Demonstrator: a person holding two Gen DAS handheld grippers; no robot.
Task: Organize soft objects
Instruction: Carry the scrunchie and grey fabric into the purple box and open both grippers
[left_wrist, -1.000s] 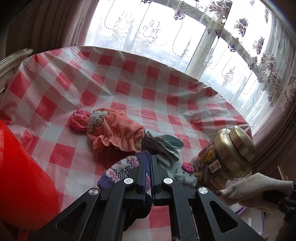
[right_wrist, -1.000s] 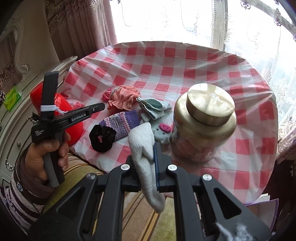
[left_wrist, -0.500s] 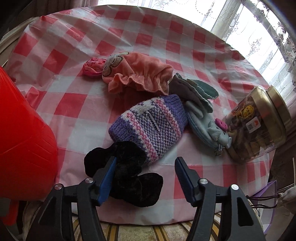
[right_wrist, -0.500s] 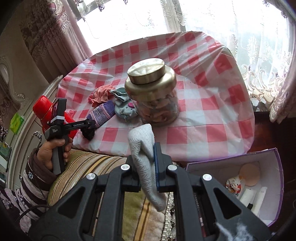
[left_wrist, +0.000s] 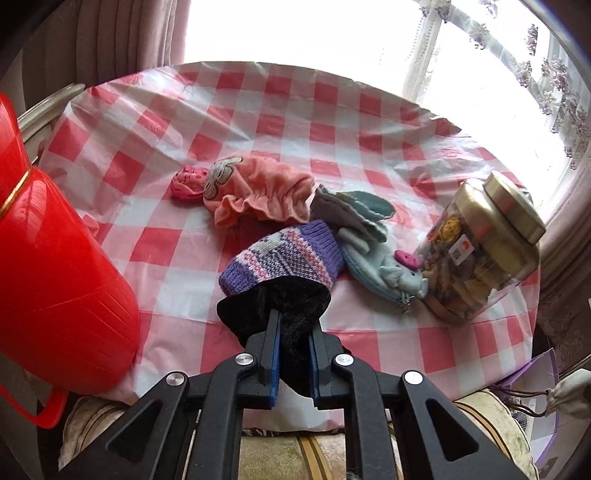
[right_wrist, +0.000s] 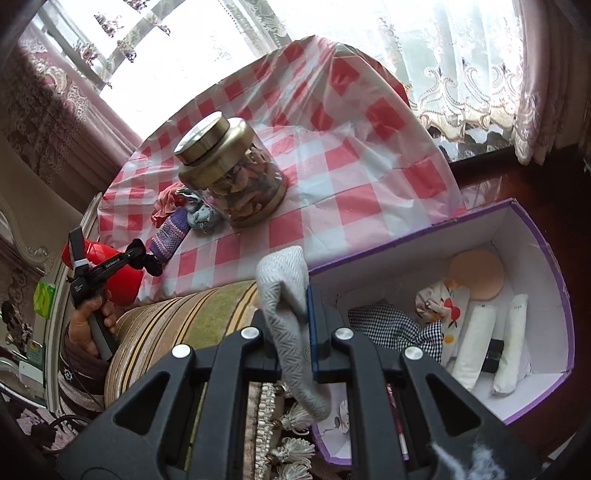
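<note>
Soft objects are in both grips. The left gripper (left_wrist: 293, 345) has its jaws closed tight on a black velvet scrunchie (left_wrist: 275, 306), which bulges out in front of the fingertips at the near edge of the table (left_wrist: 332, 110). The right gripper (right_wrist: 291, 328) is clamped on a grey knit sock (right_wrist: 286, 291), the sock folded over above the jaws and dangling below them.

Just beyond the scrunchie lies a purple striped knit piece (left_wrist: 284, 258), then a peach frilled cloth (left_wrist: 258, 195), a grey-teal felt bundle (left_wrist: 351, 214) and a pale blue elephant pouch (left_wrist: 391, 277) touching a gold-lidded jar (left_wrist: 476, 247). A red jug (left_wrist: 55, 277) stands at the left.

The right gripper hangs near the rim of a purple box (right_wrist: 532, 236) on the floor, which already holds a checked cloth (right_wrist: 395, 325) and white rolls (right_wrist: 476, 332).

The step in hand looks like delivery — the sock probably goes into the box first. That calls for carrying it over the wall, opening the jaws so it drops clear, then bringing the scrunchie across.
</note>
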